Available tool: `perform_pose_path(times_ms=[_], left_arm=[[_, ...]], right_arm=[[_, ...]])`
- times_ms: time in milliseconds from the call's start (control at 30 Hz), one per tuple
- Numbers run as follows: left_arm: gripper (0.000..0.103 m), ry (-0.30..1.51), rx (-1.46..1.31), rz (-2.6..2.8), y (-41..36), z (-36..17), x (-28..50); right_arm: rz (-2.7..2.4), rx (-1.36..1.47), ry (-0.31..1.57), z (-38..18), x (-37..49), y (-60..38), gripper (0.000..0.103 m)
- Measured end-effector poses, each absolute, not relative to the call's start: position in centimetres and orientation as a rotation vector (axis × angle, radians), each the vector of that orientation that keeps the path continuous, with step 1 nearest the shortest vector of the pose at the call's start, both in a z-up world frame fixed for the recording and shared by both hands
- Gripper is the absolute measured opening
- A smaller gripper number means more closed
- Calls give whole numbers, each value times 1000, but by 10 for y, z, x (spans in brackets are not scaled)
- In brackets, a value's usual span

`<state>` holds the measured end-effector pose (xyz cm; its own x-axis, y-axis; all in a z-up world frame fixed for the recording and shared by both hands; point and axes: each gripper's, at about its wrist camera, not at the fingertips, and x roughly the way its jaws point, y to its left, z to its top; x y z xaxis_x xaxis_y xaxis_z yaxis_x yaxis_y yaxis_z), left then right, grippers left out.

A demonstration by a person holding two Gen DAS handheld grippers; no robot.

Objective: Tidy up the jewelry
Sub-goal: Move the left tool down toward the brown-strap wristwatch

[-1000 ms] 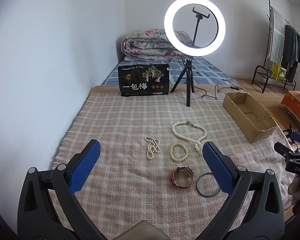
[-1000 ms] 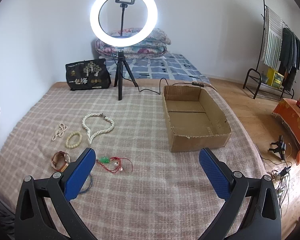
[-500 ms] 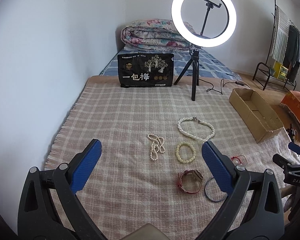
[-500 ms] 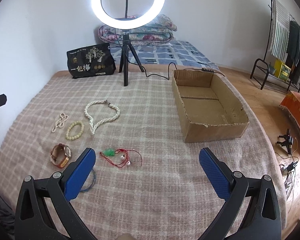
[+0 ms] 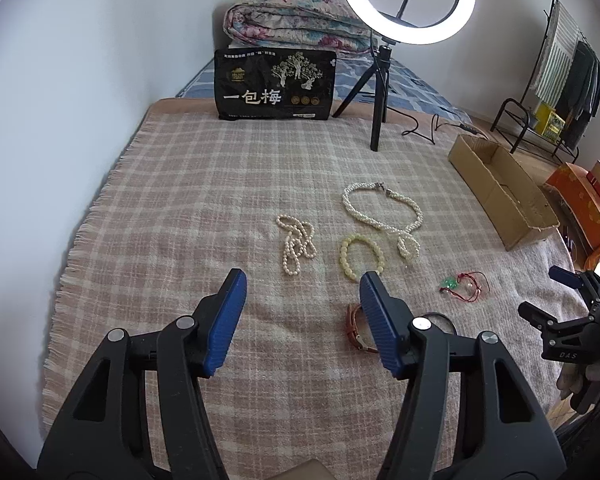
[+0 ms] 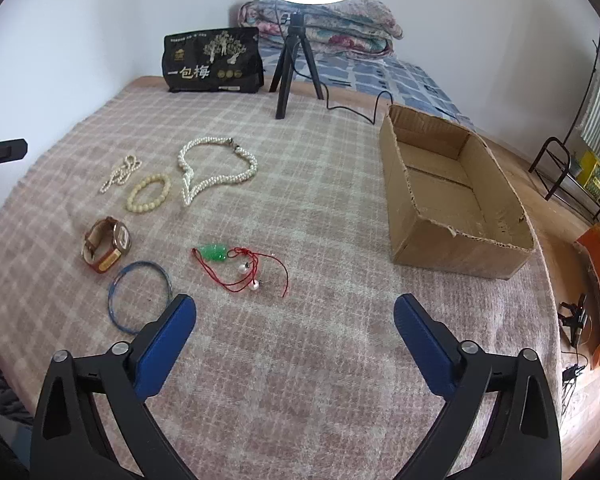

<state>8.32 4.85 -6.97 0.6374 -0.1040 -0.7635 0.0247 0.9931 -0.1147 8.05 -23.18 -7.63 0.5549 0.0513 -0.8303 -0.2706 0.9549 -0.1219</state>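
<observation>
1. Jewelry lies spread on a pink checked blanket point(image 6: 300, 360) that covers the surface, all of it outside the cardboard box point(image 6: 456, 196).
2. The left gripper point(image 5: 302, 280) hangs above the blanket with its jaws closing; nothing sits between the blue pads, only bare cloth.
3. Just beyond its tips lie a thin pearl strand point(image 5: 296, 244) and a yellow bead bracelet point(image 5: 360, 254), apart from each other.
4. A thick pearl necklace point(image 5: 384, 216) lies past the bracelet, its lower loop close beside it.
5. A brown watch point(image 5: 356, 328) lies partly hidden behind the left gripper's right finger.
6. The right gripper point(image 6: 294, 312) hangs over an empty patch of blanket, jaws wide and starting to close, nothing between them.
7. A blue bangle point(image 6: 140, 296) lies flat just beside the right gripper's left finger; I cannot tell whether they touch.
8. A green pendant on a red cord point(image 6: 236, 268) lies near the bangle, beyond the right gripper's tips.
9. The box stands open and empty, well to the right of the jewelry.
10. A ring light on a tripod point(image 5: 384, 80) and a black bag point(image 5: 276, 84) stand at the blanket's far edge.
</observation>
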Motion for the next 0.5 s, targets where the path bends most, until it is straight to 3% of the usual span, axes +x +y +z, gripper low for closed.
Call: perform_pose_path(times_ms=[133, 500], left_arm=[[48, 920, -112, -107, 44, -77, 86], [37, 1030, -185, -146, 41, -105, 95]], right_arm=[[205, -167, 998, -79, 89, -240, 84], [325, -64, 1098, -98, 94, -234, 39]])
